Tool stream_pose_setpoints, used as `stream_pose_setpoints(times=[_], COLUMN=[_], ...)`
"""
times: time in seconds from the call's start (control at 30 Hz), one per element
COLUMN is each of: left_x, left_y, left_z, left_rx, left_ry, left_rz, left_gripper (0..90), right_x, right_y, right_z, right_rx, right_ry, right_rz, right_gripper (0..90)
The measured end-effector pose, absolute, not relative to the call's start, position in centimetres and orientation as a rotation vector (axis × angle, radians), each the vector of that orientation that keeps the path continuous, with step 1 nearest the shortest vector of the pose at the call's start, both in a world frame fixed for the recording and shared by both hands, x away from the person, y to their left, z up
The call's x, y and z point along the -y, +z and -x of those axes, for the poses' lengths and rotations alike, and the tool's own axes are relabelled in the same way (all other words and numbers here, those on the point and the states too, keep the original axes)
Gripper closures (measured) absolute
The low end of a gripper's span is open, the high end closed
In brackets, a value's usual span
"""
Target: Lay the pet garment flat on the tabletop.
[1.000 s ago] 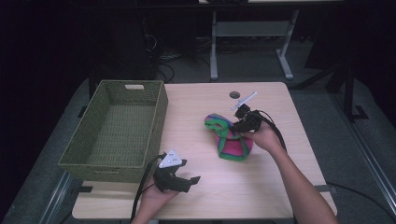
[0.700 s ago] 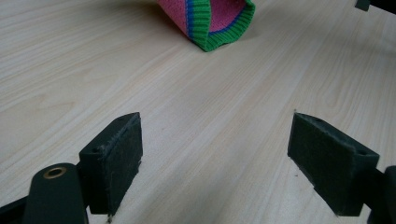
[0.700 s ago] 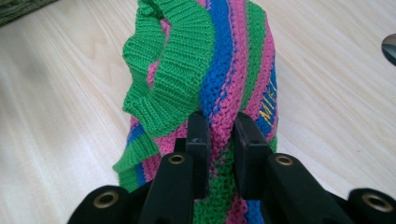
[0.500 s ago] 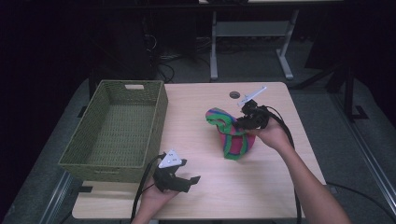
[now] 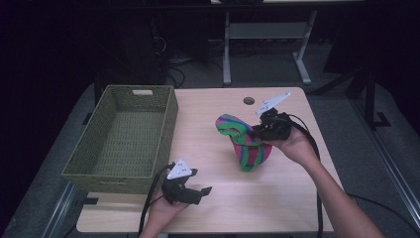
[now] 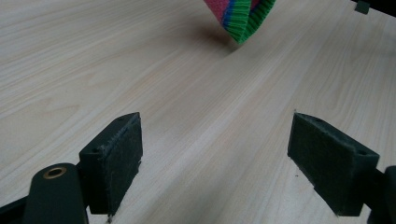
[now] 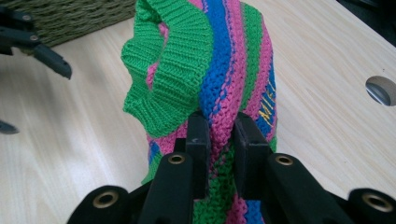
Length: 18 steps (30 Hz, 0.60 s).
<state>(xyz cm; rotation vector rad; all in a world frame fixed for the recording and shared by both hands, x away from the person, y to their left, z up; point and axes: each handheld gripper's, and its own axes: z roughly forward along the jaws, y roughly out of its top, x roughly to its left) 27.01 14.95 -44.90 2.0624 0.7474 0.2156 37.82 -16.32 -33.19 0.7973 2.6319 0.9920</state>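
My right gripper (image 5: 255, 133) pinches a knitted garment striped in green, pink and blue (image 5: 246, 144), my two black jaws pressed against a fold of the wool from either side. In the right gripper view the pads (image 7: 200, 135) bite into a pink and blue stripe just beside a ribbed green cuff (image 7: 173, 70), and small yellow lettering runs down a pink stripe at the right. From above, the garment hangs below my right gripper over the middle of the pale wooden table (image 5: 208, 124), its upper part bunched by my jaws and its lower end drooping toward the tabletop. In the left gripper view that pointed lower end (image 6: 240, 18) is seen above the wood with its shadow just under it; I cannot tell whether the tip touches the surface.

My left gripper (image 5: 200, 191) sits near the front edge of the table, well apart from the garment, its jaws spread wide with nothing between them. In its own view the two dark pads (image 6: 116, 161) stand far apart over bare wood grain.

A rectangular woven olive-green basket (image 5: 168, 124) stands on the left part of the table, near my left gripper. A small round hole (image 5: 248, 100) lies in the tabletop beyond my right gripper.
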Motion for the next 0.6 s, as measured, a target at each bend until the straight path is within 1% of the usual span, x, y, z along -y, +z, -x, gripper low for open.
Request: stream_pose_setpoints(times=[0.3,0.6], left_x=[-15.2,-15.1], left_y=[-44.7,-44.8], left_z=[-26.9,-26.8], left_rx=[-0.747,-0.749], left_ry=[0.227,0.221], left_rz=[-2.049,-2.052], left_gripper=[17.7,17.7], right_x=[16.9,17.3], right_y=[-32.6,-33.7], right_z=[-35.3,-32.9], right_rx=[-2.625,-2.647], right_ry=[1.057,1.086], right_rz=[-0.758,-0.773], right_gripper=[77.9,77.7])
